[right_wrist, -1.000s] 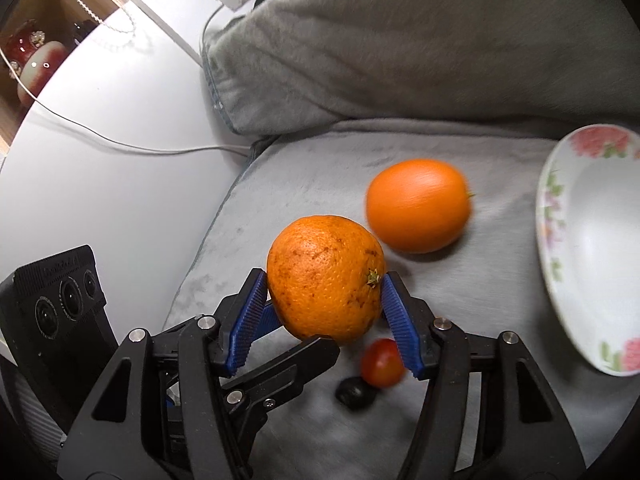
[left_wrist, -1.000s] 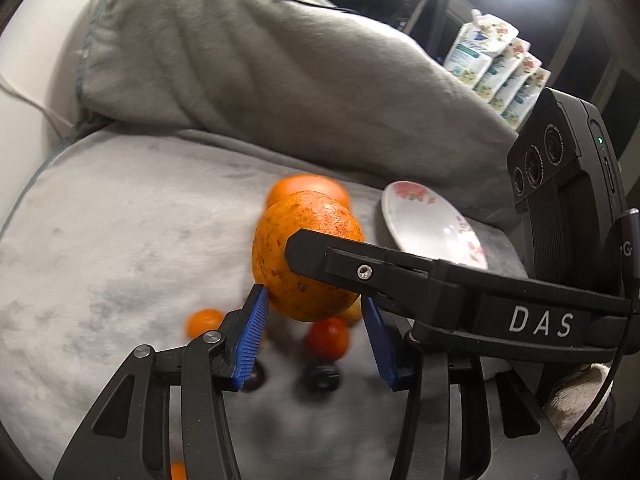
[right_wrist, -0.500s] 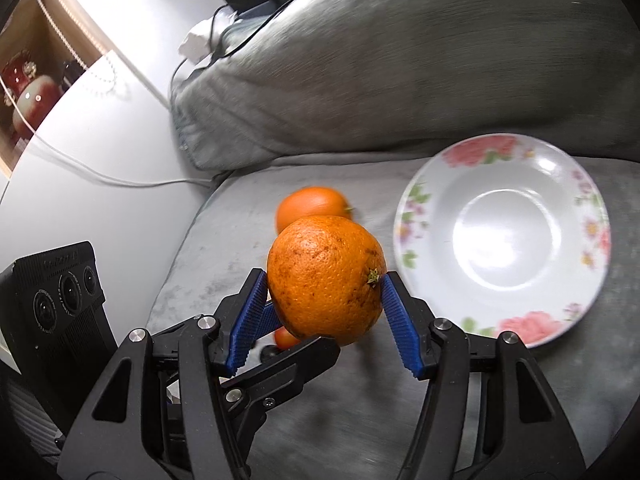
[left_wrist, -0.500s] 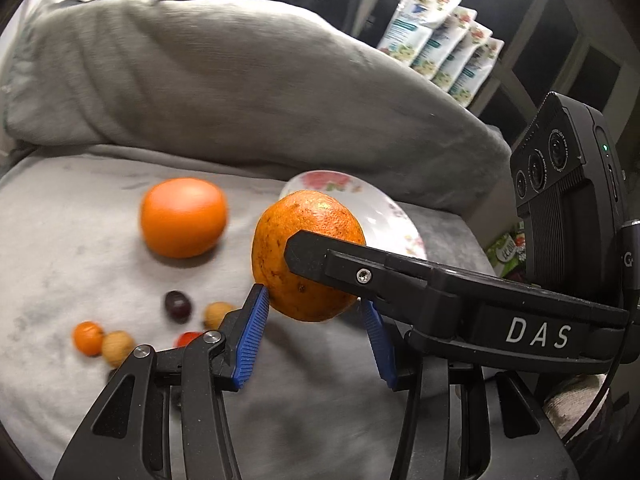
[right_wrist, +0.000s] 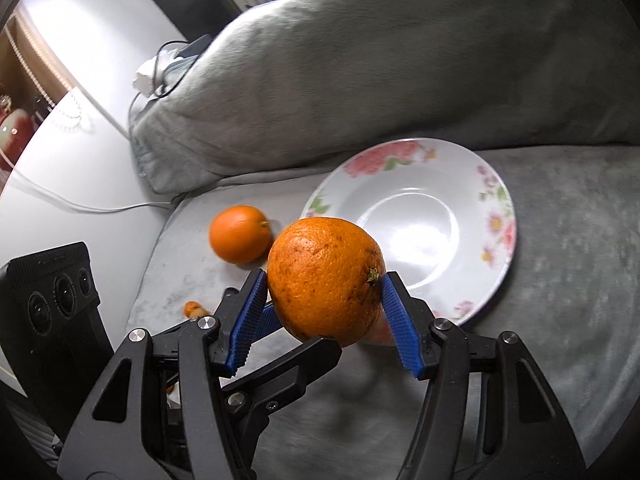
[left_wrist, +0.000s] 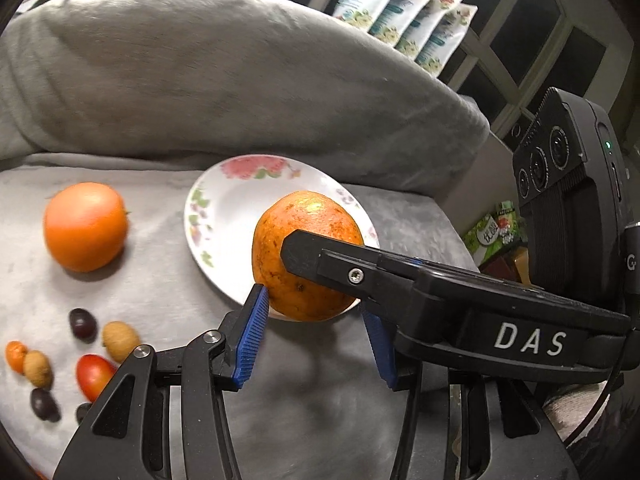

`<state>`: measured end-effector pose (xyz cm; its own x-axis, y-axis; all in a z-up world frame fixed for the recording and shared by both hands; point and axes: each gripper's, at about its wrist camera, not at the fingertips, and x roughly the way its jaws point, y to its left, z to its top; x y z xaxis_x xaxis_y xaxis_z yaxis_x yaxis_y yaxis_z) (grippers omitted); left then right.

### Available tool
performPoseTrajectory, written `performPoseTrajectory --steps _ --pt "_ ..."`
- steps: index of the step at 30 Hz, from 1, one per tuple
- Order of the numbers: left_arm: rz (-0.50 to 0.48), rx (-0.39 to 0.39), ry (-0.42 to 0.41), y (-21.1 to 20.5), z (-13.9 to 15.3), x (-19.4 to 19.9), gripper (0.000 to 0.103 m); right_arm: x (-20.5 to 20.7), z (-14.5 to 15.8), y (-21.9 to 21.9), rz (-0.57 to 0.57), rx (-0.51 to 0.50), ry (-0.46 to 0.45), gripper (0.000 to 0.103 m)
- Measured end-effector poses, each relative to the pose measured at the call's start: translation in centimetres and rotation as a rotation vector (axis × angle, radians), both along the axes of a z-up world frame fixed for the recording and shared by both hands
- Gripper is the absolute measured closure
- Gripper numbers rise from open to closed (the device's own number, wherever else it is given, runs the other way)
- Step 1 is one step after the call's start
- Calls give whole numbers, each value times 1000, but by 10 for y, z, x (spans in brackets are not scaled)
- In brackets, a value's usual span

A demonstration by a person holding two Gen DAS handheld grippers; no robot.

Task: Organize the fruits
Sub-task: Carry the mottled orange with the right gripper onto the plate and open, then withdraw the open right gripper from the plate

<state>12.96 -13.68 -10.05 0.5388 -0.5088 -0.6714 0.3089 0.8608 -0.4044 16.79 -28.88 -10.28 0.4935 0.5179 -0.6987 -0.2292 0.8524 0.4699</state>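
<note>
Clamping a speckled orange (right_wrist: 320, 264) between its blue pads (right_wrist: 248, 320), the right gripper (right_wrist: 325, 277) holds the fruit in the air over the near left rim of a white flowered plate (right_wrist: 420, 184), which lies on a grey blanket (right_wrist: 560, 280). From the left wrist view, the left gripper (left_wrist: 314, 302) has its jaws apart at the lower edge of the same orange; whether its pads press on the fruit cannot be told. A second, smoother orange (left_wrist: 84, 226) rests on the blanket just left of the plate. Nearer and further left lies a scatter of small fruits: a dark grape (left_wrist: 82, 322), a tan longan (left_wrist: 120, 340), a red cherry tomato (left_wrist: 94, 374) and a kumquat (left_wrist: 15, 356). A grey pillow (left_wrist: 200, 72) lies along the far side.
</note>
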Motion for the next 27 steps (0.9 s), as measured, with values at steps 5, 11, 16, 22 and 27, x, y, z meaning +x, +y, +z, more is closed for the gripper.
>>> performPoseTrajectory --steps 5,11,16,22,27 --pt "0 17 -7 -4 0 3 59 4 -4 -6 -14 37 13 48" --pt "6 44 -25 -3 5 1 59 1 16 -6 -31 15 -62 48" --pt "28 62 -52 11 11 -8 59 -4 27 -17 -81 12 -100 37" --pt "45 70 -68 23 16 -16 56 -14 32 -25 -103 -9 -145 21" --pt "62 86 -88 31 20 -22 53 -25 37 -19 -94 -51 -195 16"
